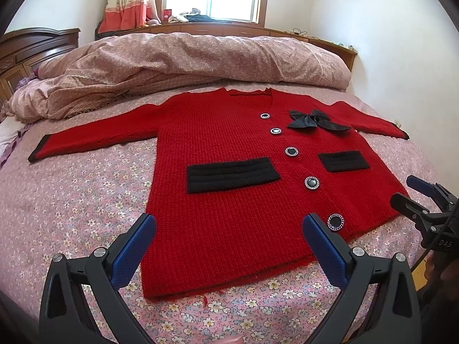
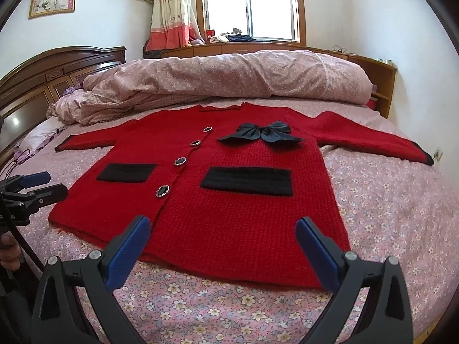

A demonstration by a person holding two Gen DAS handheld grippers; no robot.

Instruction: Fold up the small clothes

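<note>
A small red knitted cardigan (image 1: 229, 154) lies flat and face up on the bed, both sleeves spread out, with black pocket bands, round buttons and a black bow (image 1: 315, 121). It also shows in the right wrist view (image 2: 229, 200). My left gripper (image 1: 229, 223) is open and empty, hovering over the hem's left half. My right gripper (image 2: 223, 228) is open and empty over the hem's right half. The right gripper also shows at the right edge of the left wrist view (image 1: 416, 197), and the left gripper at the left edge of the right wrist view (image 2: 40, 186).
The bed has a pink floral sheet (image 1: 71, 200). A bunched pink duvet (image 1: 186, 57) lies behind the cardigan. A dark wooden headboard (image 2: 57, 68) stands to the left. A window ledge with drawers (image 2: 258, 48) is at the back.
</note>
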